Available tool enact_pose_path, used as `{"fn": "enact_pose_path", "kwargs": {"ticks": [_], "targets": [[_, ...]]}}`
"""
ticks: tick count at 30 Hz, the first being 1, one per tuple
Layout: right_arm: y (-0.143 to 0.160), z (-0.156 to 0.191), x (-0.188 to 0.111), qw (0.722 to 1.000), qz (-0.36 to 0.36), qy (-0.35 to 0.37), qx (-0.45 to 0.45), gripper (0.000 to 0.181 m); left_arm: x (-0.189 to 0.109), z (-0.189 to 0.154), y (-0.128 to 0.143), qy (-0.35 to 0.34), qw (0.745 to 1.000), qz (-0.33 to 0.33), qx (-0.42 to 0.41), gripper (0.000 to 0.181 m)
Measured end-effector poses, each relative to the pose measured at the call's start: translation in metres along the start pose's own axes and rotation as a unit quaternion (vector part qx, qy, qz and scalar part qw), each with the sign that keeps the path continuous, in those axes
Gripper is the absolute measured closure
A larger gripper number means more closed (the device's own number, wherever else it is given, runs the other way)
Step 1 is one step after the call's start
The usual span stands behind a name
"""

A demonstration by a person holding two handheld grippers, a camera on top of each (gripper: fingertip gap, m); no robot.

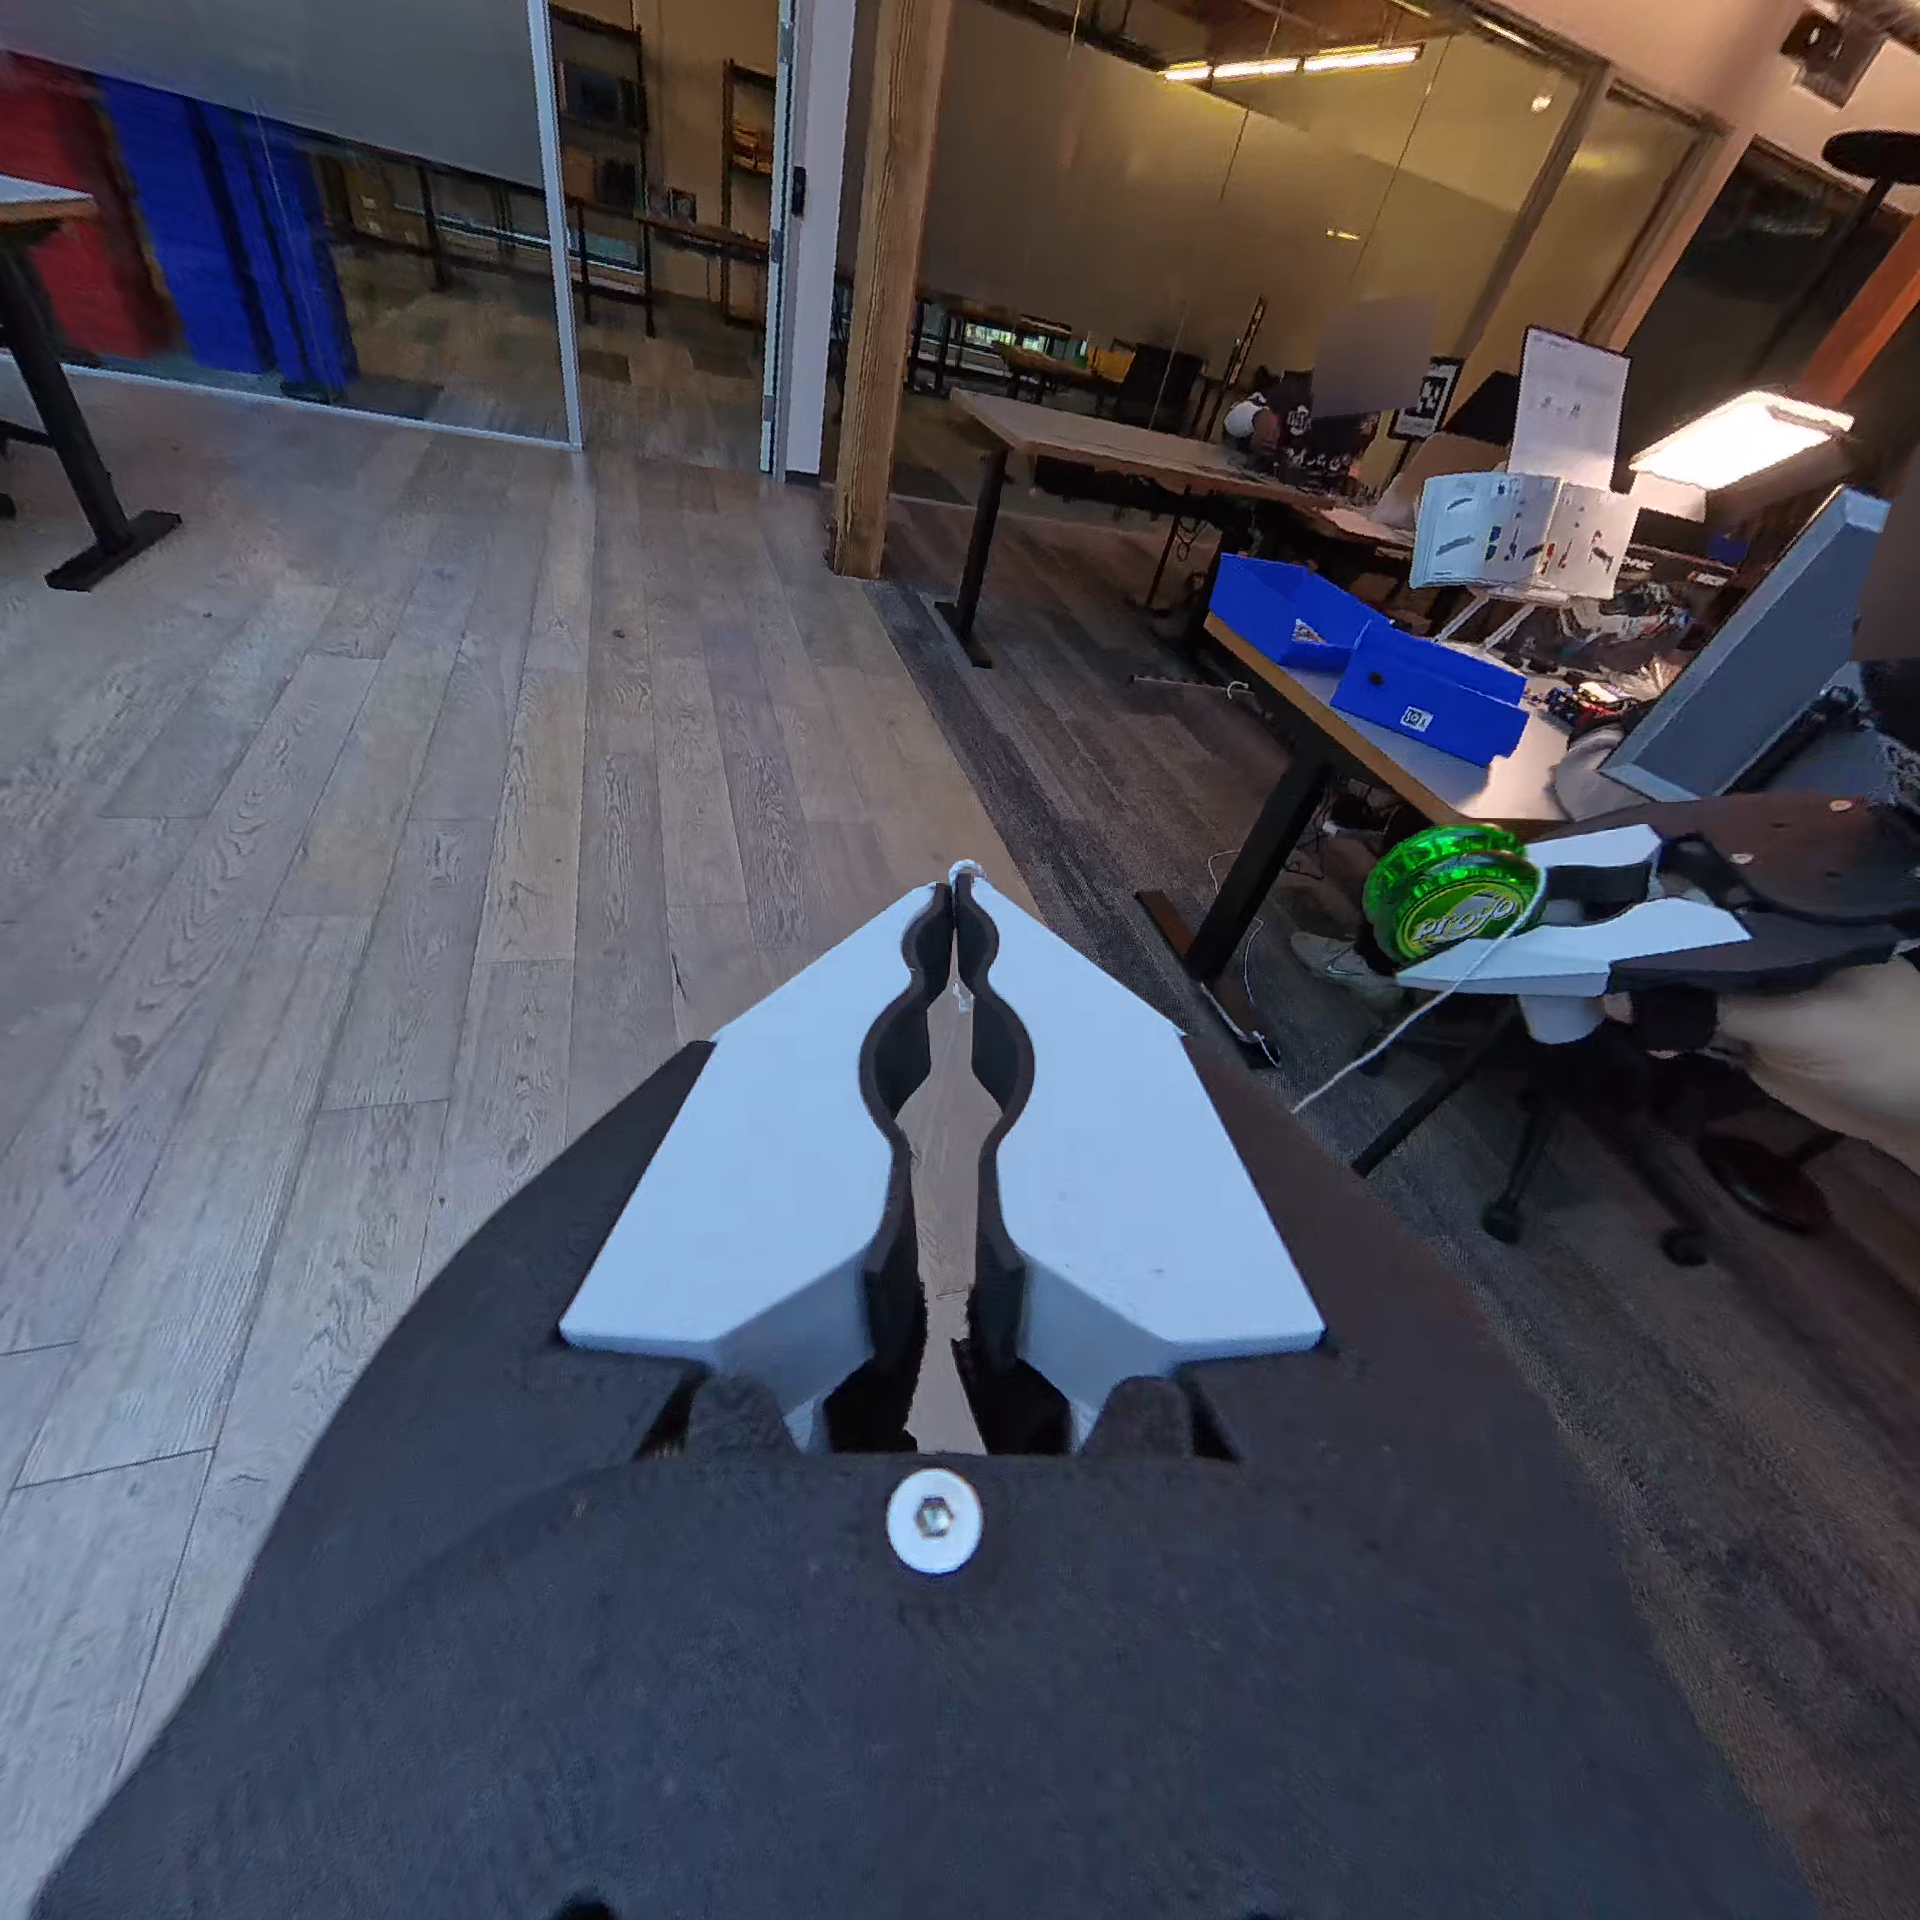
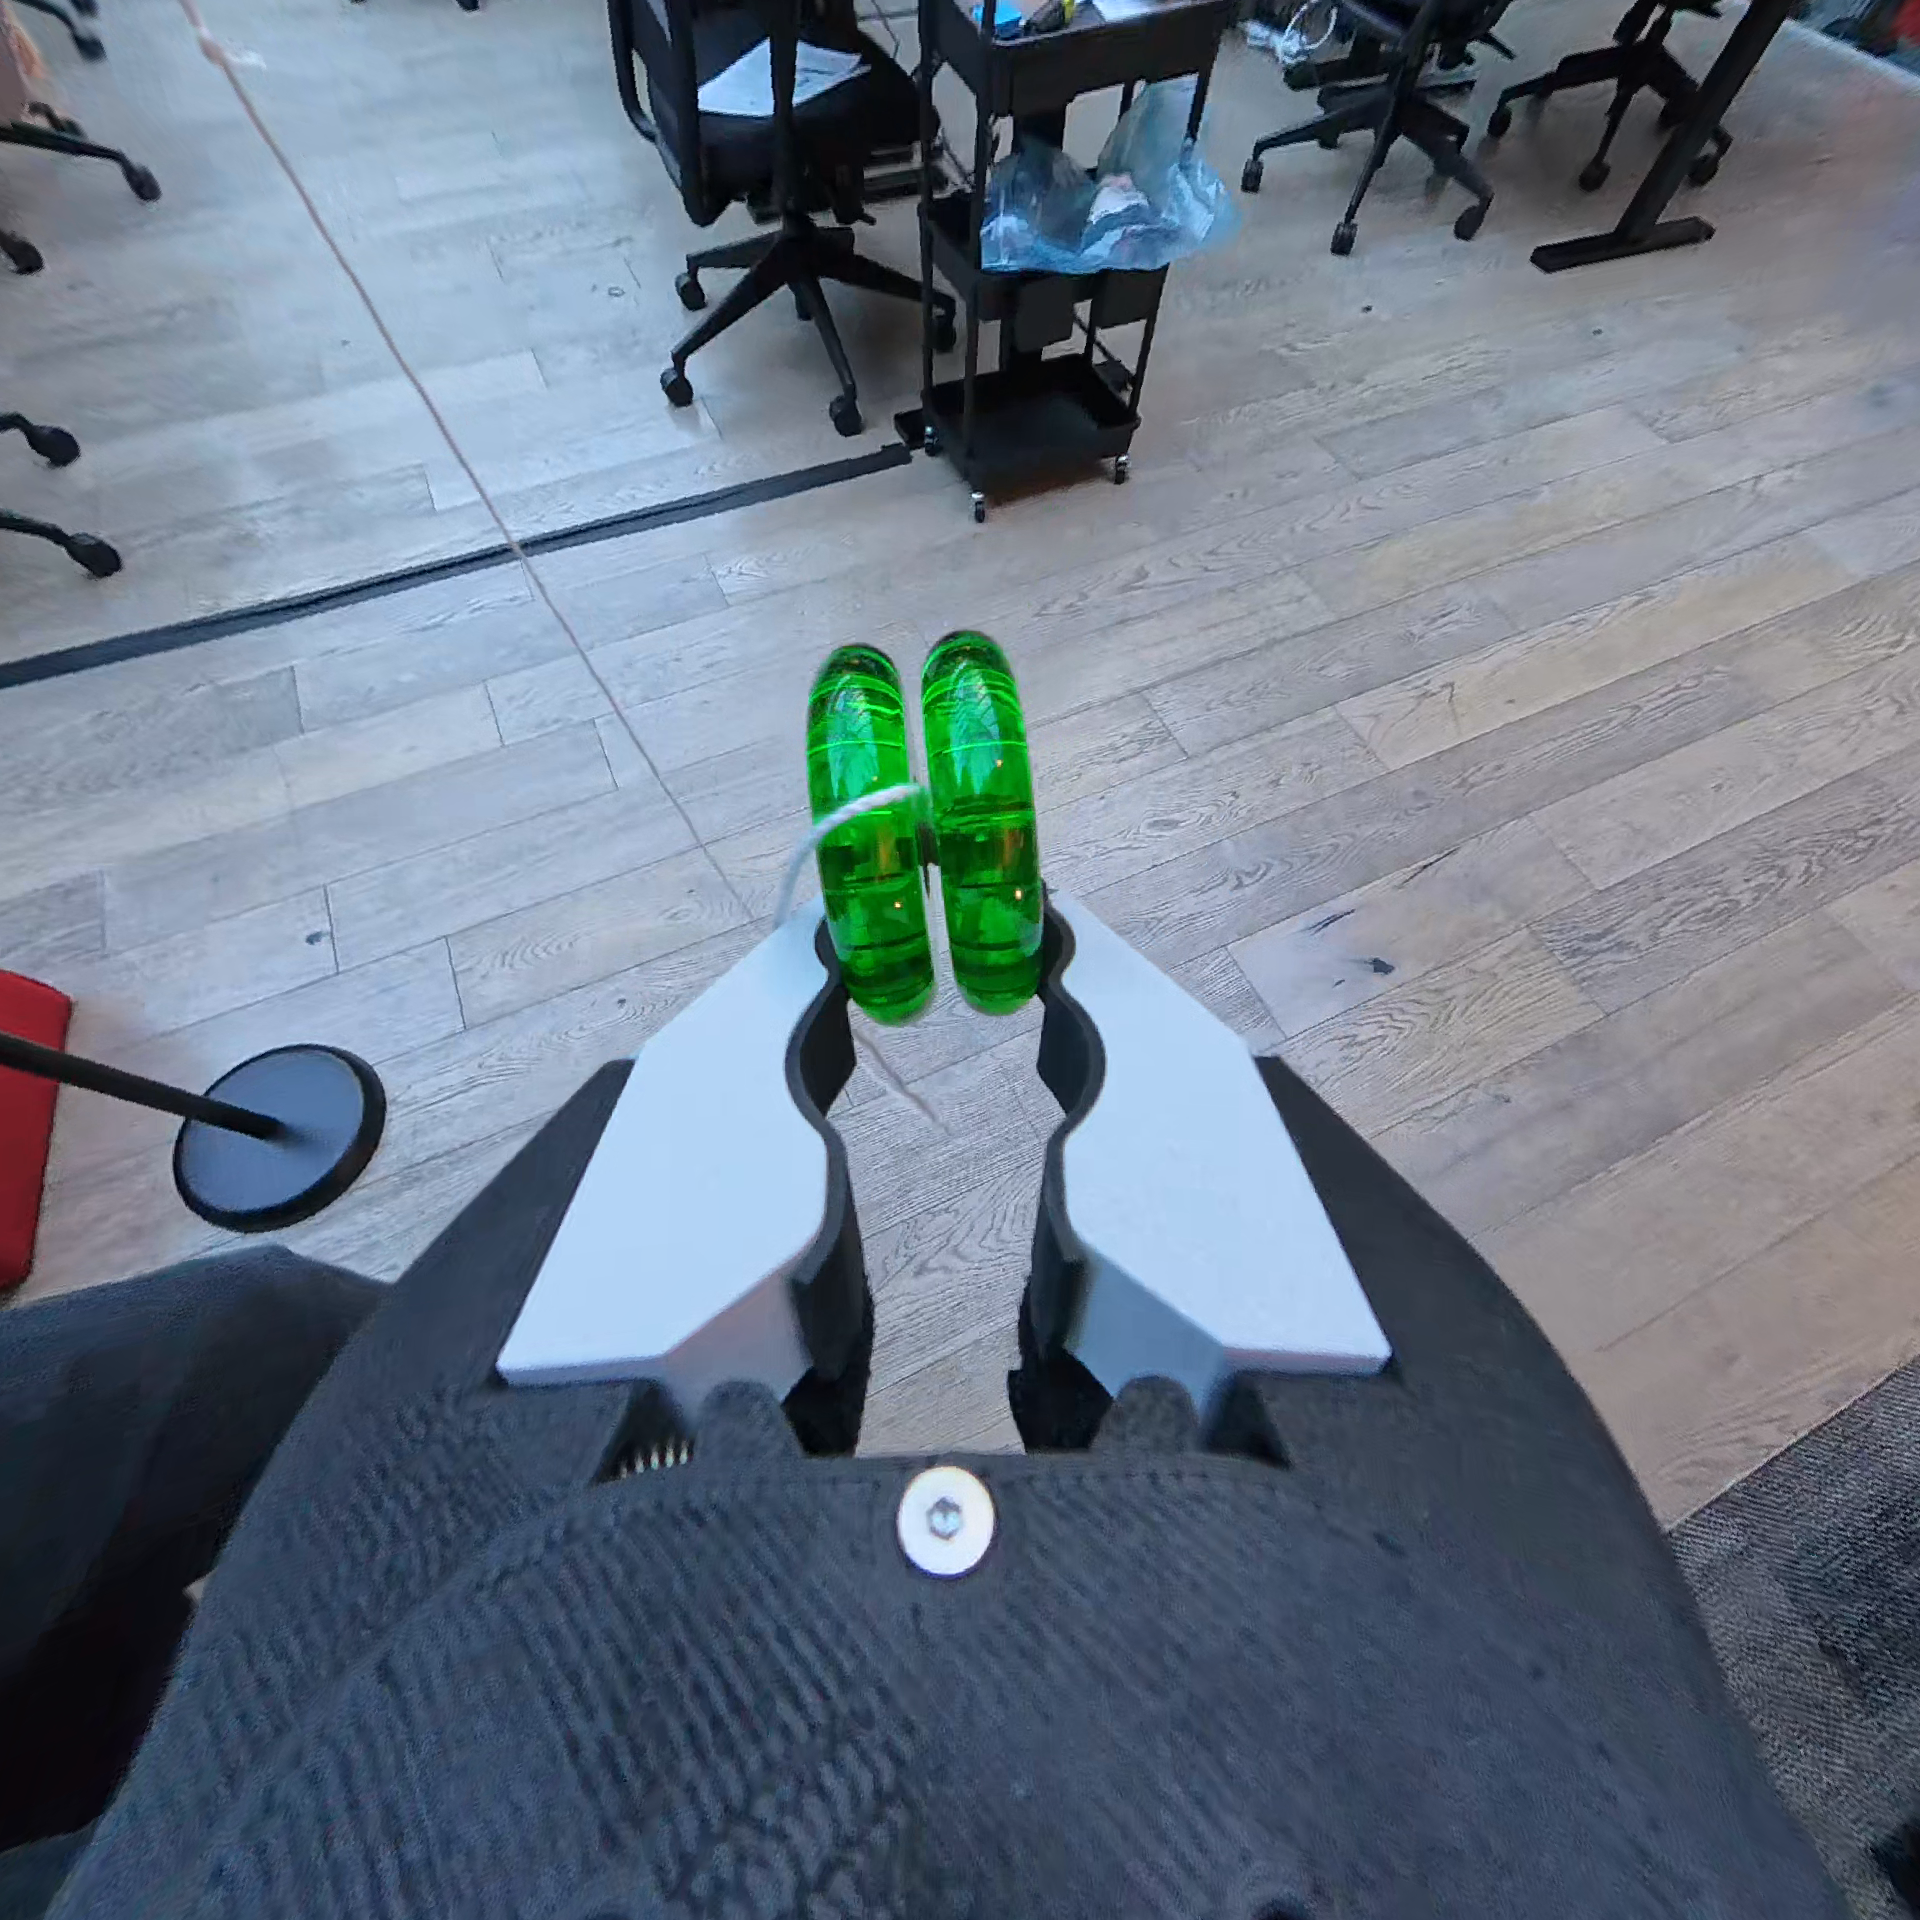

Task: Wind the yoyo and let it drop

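My right gripper [image 2: 940, 961] held the green yoyo [image 2: 925, 826] up in the air, squeezed between the tips of its fingers [image 2: 717, 1164], high over the wood floor [image 2: 1455, 727]. The white string [image 2: 831, 847] came out of the gap in the yoyo and ran off to the left. My left gripper [image 1: 954, 899] was clenched tight on the string's end [image 1: 964, 871]. Only a tiny knot poked out. The middle of the string was too thin to follow.
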State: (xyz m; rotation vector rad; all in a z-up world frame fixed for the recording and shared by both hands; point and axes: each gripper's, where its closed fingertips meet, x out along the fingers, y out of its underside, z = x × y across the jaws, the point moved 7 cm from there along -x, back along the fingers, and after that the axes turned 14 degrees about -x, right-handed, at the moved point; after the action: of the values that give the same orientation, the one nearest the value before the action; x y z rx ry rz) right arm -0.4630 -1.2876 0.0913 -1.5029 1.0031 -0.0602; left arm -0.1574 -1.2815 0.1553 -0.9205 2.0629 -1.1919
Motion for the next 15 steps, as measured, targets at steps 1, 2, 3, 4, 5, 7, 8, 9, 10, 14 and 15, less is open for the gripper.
{"fn": "enact_pose_path", "kwargs": {"ticks": [1, 2, 3, 4, 5, 7, 8, 9, 10, 14, 15], "targets": [[0.008, 0.01, 0.007, 1.0, -0.002, -0.007, -0.003, 0.151, -0.006, -0.001, 0.012, -0.002, 1.0, -0.009, 0.002, 0.181], [0.016, 0.021, 0.012, 1.0, -0.005, -0.014, -0.006, 0.151, -0.013, -0.003, 0.025, -0.003, 1.0, -0.018, 0.006, 0.181], [0.022, 0.031, 0.015, 1.0, -0.01, -0.017, -0.011, 0.151, -0.02, -0.006, 0.038, -0.003, 1.0, -0.025, 0.012, 0.181], [0.028, 0.043, 0.018, 1.0, -0.015, -0.02, -0.018, 0.151, -0.027, -0.01, 0.051, -0.002, 0.999, -0.031, 0.02, 0.181], [0.032, 0.056, 0.019, 0.999, -0.023, -0.024, -0.029, 0.151, -0.034, -0.016, 0.063, 0.003, 0.999, -0.035, 0.03, 0.181], [0.04, 0.083, 0.019, 0.996, -0.049, -0.033, -0.066, 0.151, -0.049, -0.031, 0.089, 0.013, 0.997, -0.052, 0.052, 0.181], [0.046, 0.097, 0.019, 0.994, -0.061, -0.036, -0.087, 0.151, -0.058, -0.042, 0.102, 0.018, 0.996, -0.062, 0.063, 0.181], [0.052, 0.112, 0.018, 0.99, -0.072, -0.044, -0.109, 0.151, -0.068, -0.052, 0.117, 0.019, 0.995, -0.07, 0.075, 0.181], [0.059, 0.128, 0.017, 0.987, -0.082, -0.056, -0.125, 0.151, -0.077, -0.063, 0.133, 0.017, 0.993, -0.075, 0.088, 0.181], [0.095, 0.2, -0.01, 0.98, -0.093, -0.137, -0.106, 0.151, -0.12, -0.102, 0.201, -0.006, 0.994, -0.064, 0.086, 0.181], [0.104, 0.218, -0.022, 0.977, -0.092, -0.17, -0.087, 0.151, -0.13, -0.109, 0.22, -0.005, 0.996, -0.054, 0.068, 0.181]]}}
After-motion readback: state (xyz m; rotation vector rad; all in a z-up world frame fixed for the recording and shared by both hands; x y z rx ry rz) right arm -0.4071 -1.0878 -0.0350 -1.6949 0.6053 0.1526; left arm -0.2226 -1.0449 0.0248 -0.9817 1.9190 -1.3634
